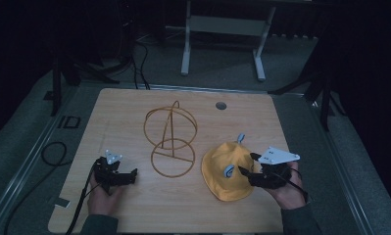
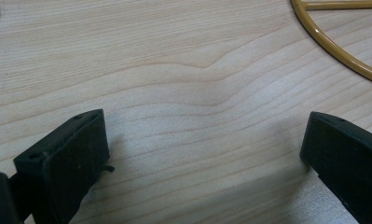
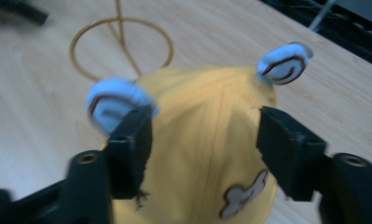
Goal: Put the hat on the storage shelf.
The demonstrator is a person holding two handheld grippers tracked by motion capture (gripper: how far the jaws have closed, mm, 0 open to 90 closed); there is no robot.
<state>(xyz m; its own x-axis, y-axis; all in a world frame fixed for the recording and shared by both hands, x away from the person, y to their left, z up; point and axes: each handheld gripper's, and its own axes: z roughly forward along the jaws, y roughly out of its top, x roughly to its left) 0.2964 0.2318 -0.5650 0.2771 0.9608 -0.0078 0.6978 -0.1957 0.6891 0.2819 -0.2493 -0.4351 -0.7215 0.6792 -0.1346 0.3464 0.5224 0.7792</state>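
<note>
On the table's (image 1: pixel 134 205) right half, near the front edge, lies a yellow cap (image 1: pixel 221 182), flat on the wood with two pale blue ears (image 3: pixel 284 63) sewn to it. From the high view its long axis runs from the near edge up and slightly right toward the far ear, which sticks out past the cap's far rim; the rounded brim side faces the front of the table. In the right gripper view the cap spreads from between the jaws toward the far side, a centre seam running away from the camera and a pale patch (image 3: pixel 243 198) at its near end.

Right gripper (image 1: pixel 247 165) sits at the cap's right edge, its jaws apart with the cloth between them and no pad pressing on it; one ear lies just beside its left jaw. A wire stand (image 1: pixel 171 142) of golden hoops stands just left of the cap, apart from it. Left gripper (image 2: pixel 202 154) rests well to the left on bare wood, jaws wide apart and holding nothing, the stand's base ring near it.
</note>
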